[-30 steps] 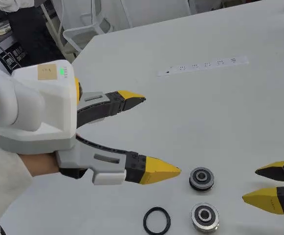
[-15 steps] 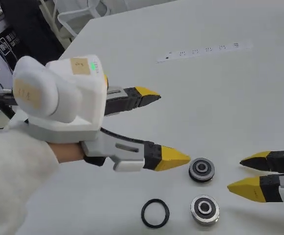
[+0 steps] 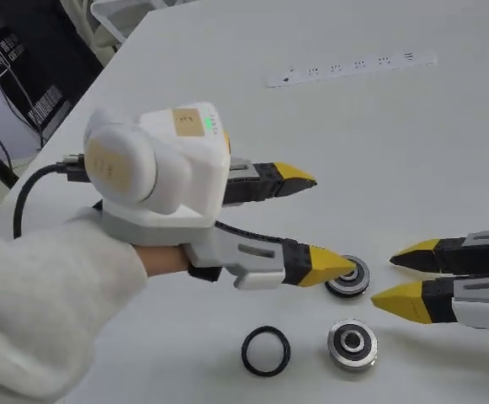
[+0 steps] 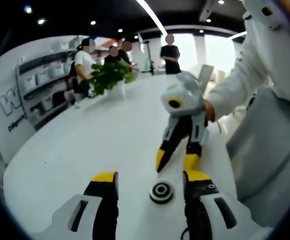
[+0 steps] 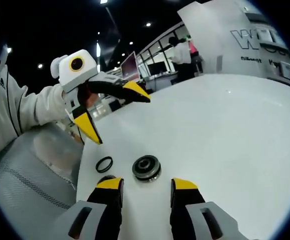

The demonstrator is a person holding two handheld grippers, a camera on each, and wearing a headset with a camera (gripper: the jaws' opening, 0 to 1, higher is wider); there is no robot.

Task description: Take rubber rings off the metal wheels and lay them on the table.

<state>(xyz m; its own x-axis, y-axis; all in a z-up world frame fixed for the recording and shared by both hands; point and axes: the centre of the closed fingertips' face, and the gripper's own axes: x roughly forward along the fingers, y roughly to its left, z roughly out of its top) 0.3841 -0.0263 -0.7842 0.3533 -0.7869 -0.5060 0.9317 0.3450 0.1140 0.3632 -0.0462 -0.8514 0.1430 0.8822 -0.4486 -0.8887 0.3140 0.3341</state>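
Left tongs (image 3: pixel 328 223) wide open, empty, lower tip at far wheel (image 3: pixel 352 280). Right tongs (image 3: pixel 385 279) open, empty, near same wheel. One ring (image 3: pixel 244 352) flat on desk (image 3: pixel 395 151). Near wheel (image 3: pixel 352 345) looks bare. Far wheel apparently keeps black ring: outstanding.

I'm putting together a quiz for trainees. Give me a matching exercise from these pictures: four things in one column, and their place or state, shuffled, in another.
Things:
1 ring
2 far wheel
3 near wheel
4 power strip

Place or state:
a bare silver rim
b lying loose and flat, nothing inside it
c farthest away, long and white
d black rim, at the left tool's lower tip

Pairs: 1-b, 2-d, 3-a, 4-c
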